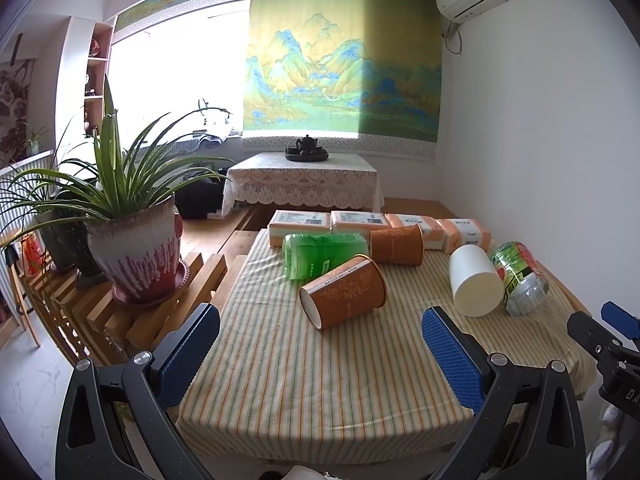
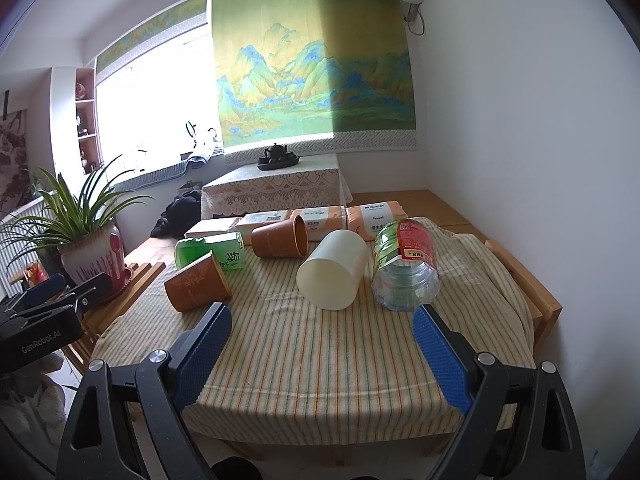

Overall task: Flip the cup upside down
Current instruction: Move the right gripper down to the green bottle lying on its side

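Three cups lie on their sides on the striped tablecloth [image 1: 312,380]. The near orange cup [image 1: 344,292] [image 2: 198,282] lies ahead of my open, empty left gripper [image 1: 320,332]. A second orange cup [image 1: 396,246] [image 2: 280,237] lies farther back. A white cup [image 1: 474,282] [image 2: 333,270] lies with its base toward me, ahead of my open, empty right gripper [image 2: 322,328]. The right gripper also shows at the right edge of the left wrist view [image 1: 608,328].
A green bottle [image 1: 324,254] [image 2: 212,254] and a clear bottle with a red-green label [image 1: 520,278] [image 2: 404,268] lie among the cups. Tissue packs [image 1: 376,226] line the table's far edge. A potted plant [image 1: 136,256] stands on a wooden rack at left. A wall is at right.
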### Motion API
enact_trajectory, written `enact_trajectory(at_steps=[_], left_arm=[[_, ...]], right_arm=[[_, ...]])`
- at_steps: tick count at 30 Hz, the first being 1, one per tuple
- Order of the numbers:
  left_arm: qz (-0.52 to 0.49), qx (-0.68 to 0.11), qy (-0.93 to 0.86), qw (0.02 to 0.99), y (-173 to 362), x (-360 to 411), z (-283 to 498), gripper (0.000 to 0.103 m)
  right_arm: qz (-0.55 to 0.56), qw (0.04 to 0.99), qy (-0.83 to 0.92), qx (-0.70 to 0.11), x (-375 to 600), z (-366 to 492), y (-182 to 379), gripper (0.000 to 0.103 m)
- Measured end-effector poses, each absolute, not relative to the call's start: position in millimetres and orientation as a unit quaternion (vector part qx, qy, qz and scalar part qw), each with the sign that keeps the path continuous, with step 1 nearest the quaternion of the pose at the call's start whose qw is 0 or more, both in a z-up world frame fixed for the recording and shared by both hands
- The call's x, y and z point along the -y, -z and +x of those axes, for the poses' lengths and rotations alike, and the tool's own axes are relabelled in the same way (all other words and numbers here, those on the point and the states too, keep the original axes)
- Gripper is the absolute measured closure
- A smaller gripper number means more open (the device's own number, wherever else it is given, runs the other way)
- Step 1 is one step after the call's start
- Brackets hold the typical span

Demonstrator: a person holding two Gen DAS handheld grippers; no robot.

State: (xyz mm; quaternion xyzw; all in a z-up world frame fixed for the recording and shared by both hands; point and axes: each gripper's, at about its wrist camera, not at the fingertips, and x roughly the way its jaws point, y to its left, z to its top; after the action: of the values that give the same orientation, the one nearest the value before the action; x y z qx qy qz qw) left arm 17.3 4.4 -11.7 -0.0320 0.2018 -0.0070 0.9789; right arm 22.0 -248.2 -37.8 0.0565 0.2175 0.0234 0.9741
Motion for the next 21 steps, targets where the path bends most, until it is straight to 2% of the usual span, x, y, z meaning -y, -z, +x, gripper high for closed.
enact_trajectory(at_steps=[12,21], left_arm=[[-0.013,-0.206,0.001,0.978,18,-9,34,0.000],[-0.001,-0.236,-0.019,0.972,23,-34,47,0.000]], right_arm=[[0.040,0.972,-0.048,-0.227,243,45,35,0.014],[-0.025,0.967,-0.118,-0.224,217,93,9,0.014]])
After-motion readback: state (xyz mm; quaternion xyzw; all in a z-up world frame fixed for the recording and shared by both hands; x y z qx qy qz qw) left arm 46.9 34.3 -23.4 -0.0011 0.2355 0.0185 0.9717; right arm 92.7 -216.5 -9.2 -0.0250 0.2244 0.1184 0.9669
